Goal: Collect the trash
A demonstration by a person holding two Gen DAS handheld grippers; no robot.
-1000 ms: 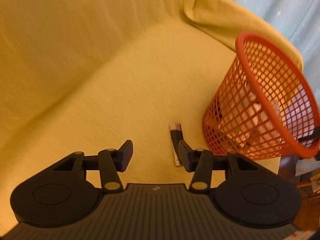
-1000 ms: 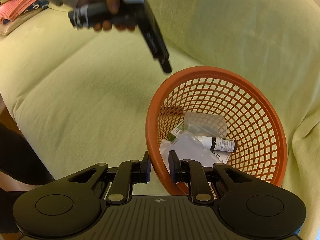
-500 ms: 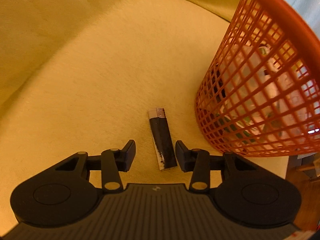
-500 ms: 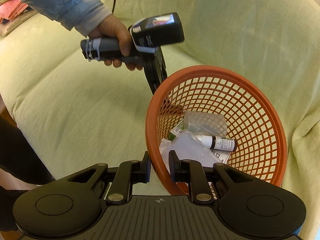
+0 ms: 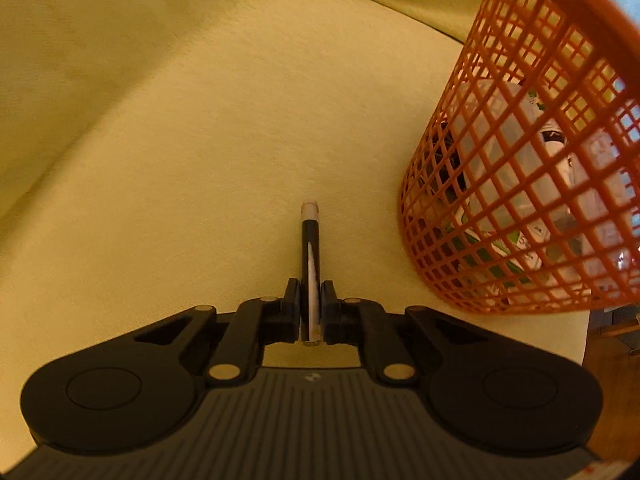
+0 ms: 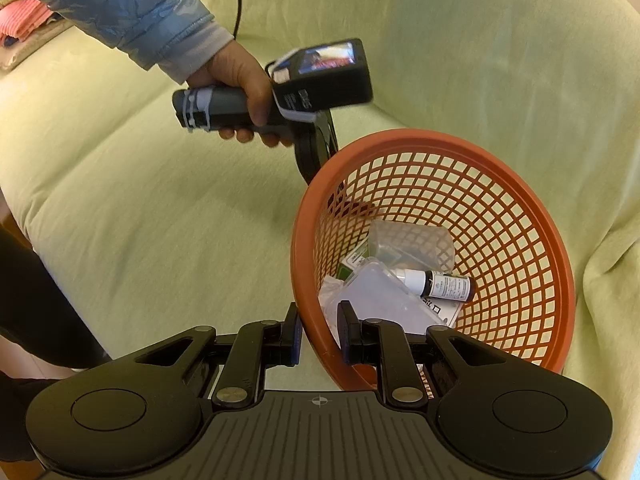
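Note:
A thin black-and-white packet (image 5: 310, 240) stands on edge on the yellow-green sofa seat (image 5: 180, 200). My left gripper (image 5: 311, 300) is shut on its near end. The orange mesh basket (image 5: 520, 168) stands just to the right, with trash showing through its wall. In the right wrist view my right gripper (image 6: 318, 336) is shut on the near rim of the basket (image 6: 520, 184). A small dropper bottle (image 6: 444, 284), a clear plastic tub (image 6: 408, 240) and clear packaging (image 6: 372, 300) lie inside. A person's hand (image 6: 240, 92) holds the left tool beyond the basket, and its fingers are hidden behind the rim.
The sofa back (image 6: 480, 40) and a draped armrest (image 6: 608, 260) curve round the basket. Folded pink cloth (image 6: 20, 24) lies far left on the sofa. A black cable (image 6: 236, 0) hangs behind the hand. Brown wooden furniture (image 5: 612, 360) shows past the seat's right edge.
My left gripper came down to the seat beside the basket and shut on the packet, which turned from flat onto its edge. The right gripper and the basket stayed put.

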